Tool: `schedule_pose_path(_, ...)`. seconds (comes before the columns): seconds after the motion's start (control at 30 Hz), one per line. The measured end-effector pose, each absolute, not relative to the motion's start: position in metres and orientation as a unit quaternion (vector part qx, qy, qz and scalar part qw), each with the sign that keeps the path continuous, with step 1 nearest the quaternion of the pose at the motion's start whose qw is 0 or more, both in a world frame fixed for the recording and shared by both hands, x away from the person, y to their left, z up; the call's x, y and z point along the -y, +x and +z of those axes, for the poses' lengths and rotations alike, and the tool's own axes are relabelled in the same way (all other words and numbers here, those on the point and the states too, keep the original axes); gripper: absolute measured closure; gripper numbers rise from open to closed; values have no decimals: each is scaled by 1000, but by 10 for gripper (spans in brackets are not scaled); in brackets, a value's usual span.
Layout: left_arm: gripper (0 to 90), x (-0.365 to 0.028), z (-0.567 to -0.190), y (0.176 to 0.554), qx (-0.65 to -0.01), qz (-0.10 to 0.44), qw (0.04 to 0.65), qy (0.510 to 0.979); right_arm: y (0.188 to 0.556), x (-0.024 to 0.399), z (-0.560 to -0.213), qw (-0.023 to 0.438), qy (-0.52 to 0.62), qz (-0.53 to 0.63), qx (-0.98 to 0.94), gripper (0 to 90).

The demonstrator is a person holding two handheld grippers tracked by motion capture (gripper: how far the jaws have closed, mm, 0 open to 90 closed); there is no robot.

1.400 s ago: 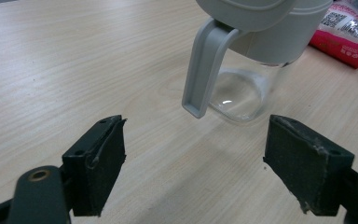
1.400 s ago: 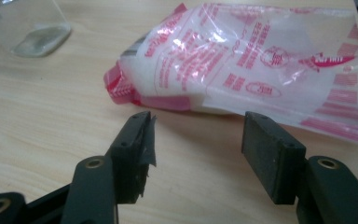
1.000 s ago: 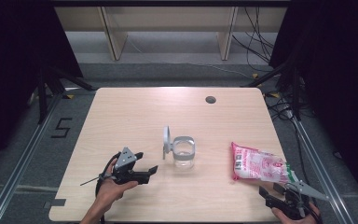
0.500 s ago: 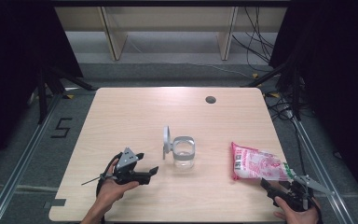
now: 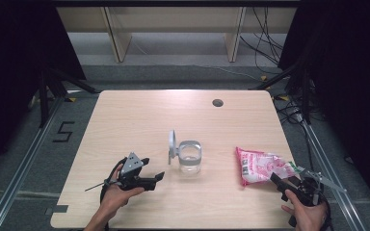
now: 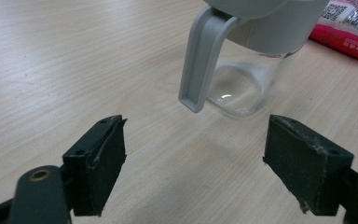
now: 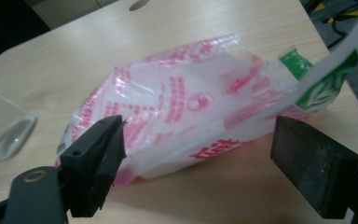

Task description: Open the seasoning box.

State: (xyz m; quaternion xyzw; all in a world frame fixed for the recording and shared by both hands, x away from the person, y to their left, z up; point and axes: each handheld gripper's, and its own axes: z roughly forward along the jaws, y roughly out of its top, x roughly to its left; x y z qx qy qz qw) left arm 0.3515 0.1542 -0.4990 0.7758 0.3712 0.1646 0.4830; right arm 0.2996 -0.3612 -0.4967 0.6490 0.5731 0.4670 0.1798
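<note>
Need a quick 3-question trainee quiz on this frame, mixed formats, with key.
1. True or false: the right gripper is clamped on the pink bag.
2. What stands nearest ahead of the left gripper? A) glass jar B) pink bag C) table hole
3. Fill in: the jar's grey lid is flipped ____.

Key
1. False: its jaws have just been opening and stand apart, with the bag just beyond them and no pad pressing on it.
2. A: the jar sits just beyond the open jaws.
3. Open, standing upright at the jar's side.
</note>
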Motion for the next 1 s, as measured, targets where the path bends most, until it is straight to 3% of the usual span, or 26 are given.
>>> schedule_pose_path(0.2, 198, -153, -499, 351, -366, 162, 483, 779, 312, 352, -498, 171, 661, 455, -572, 223)
schedule_pose_path(0.3, 198, -154, -499, 351, -368, 162, 484, 777, 322, 353, -500, 178, 655, 450, -581, 320)
schedule_pose_path(0.43, 198, -154, -499, 351, -369, 163, 484, 777, 337, 343, -503, 146, 666, 453, -574, 455)
schedule_pose_path(0.47, 198, -154, -499, 351, -369, 163, 484, 777, 337, 343, -503, 146, 666, 453, -574, 455)
schedule_pose_path(0.5, 198, -154, -499, 351, -367, 161, 485, 777, 344, 345, -502, 162, 652, 440, -596, 518)
schedule_pose_path(0.6, 198, -154, -499, 351, -369, 163, 482, 778, 354, 343, -503, 172, 642, 436, -606, 594)
schedule_pose_path(0.67, 198, -154, -499, 351, -369, 163, 482, 777, 361, 336, -503, 145, 660, 442, -591, 650)
schedule_pose_path(0.7, 198, -154, -499, 351, -369, 163, 483, 778, 366, 338, -505, 173, 635, 442, -609, 666)
schedule_pose_path(0.8, 198, -154, -500, 352, -365, 162, 482, 780, 374, 334, -504, 164, 625, 436, -627, 706)
schedule_pose_path(0.9, 198, -154, -500, 352, -368, 160, 483, 778, 385, 334, -507, 191, 594, 438, -647, 739)
schedule_pose_path(1.0, 198, -154, -501, 352, -370, 158, 484, 777, 391, 328, -506, 176, 603, 442, -641, 770)
